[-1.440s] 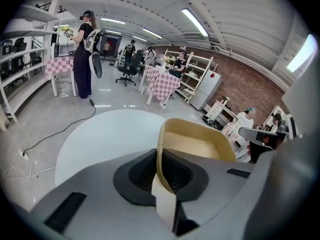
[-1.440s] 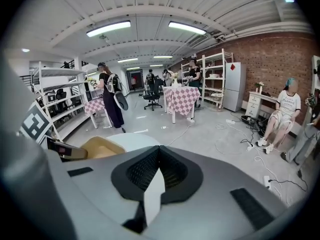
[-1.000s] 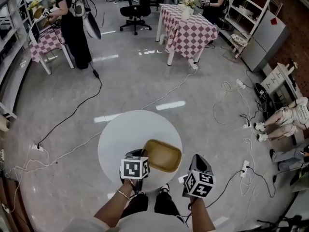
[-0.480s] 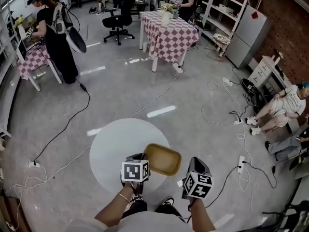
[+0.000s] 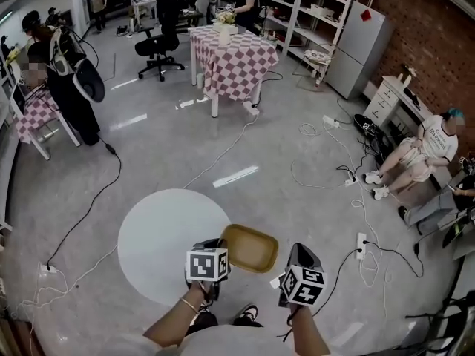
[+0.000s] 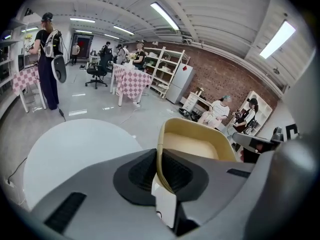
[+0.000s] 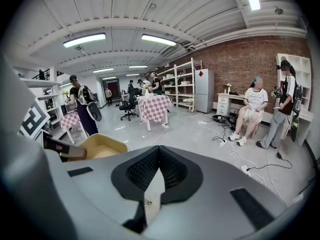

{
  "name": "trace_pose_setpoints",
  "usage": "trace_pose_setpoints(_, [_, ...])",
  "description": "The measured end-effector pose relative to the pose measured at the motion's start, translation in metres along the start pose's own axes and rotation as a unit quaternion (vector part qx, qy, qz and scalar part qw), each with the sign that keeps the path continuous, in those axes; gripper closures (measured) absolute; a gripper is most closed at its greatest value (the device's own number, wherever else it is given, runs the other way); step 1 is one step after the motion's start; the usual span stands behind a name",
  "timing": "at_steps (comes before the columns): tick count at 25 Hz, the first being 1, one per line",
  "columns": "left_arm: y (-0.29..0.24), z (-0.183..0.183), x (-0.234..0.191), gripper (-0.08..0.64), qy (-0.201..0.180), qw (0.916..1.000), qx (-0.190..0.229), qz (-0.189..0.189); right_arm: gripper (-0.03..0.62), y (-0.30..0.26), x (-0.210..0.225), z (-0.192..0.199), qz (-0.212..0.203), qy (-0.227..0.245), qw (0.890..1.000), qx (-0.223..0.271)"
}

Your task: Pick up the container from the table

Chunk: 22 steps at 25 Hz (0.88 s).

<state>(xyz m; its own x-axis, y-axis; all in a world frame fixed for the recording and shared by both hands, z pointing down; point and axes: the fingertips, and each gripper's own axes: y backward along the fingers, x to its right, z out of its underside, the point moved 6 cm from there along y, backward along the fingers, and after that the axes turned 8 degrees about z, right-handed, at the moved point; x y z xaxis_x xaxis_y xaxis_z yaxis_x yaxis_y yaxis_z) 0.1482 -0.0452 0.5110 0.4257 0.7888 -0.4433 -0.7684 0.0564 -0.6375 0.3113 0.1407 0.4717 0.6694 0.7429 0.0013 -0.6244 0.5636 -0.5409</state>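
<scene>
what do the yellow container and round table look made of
Container: probably plastic, matte mustard; thin, smoothly moulded rim with rounded corners. Round table: smooth white top, perhaps laminate or painted board; even, seamless surface, material uncertain.

The place is a large open lab or workshop hall. A bare brick wall (image 5: pixel 427 21) runs along one side, behind white metal shelving (image 5: pixel 315 10) and a tall fridge (image 5: pixel 361 47). Cables (image 5: pixel 223 150) and a power strip (image 5: pixel 361 241) lie across the polished grey floor (image 5: pixel 171 136). A table with a checkered cloth (image 5: pixel 231 56), an office chair (image 5: pixel 157 45) and a round white bench (image 5: pixel 159 239) stand well apart. Strip lights (image 7: pixel 84 40) line the exposed ceiling. Several people stand or sit around, one standing at a side table (image 5: pixel 63 80).
</scene>
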Motion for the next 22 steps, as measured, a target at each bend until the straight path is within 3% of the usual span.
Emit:
trace_pose_setpoints(10, [-0.046, 0.002, 0.072, 0.525, -0.027, 0.9989, -0.018, 0.033, 0.568, 0.02, 0.096, 0.012, 0.064, -0.051, 0.997, 0.016])
trace_pose_setpoints(22, [-0.075, -0.003, 0.126, 0.525, -0.03, 0.9985, -0.02, 0.042, 0.568, 0.02, 0.155, 0.008, 0.072, -0.082, 0.994, 0.025])
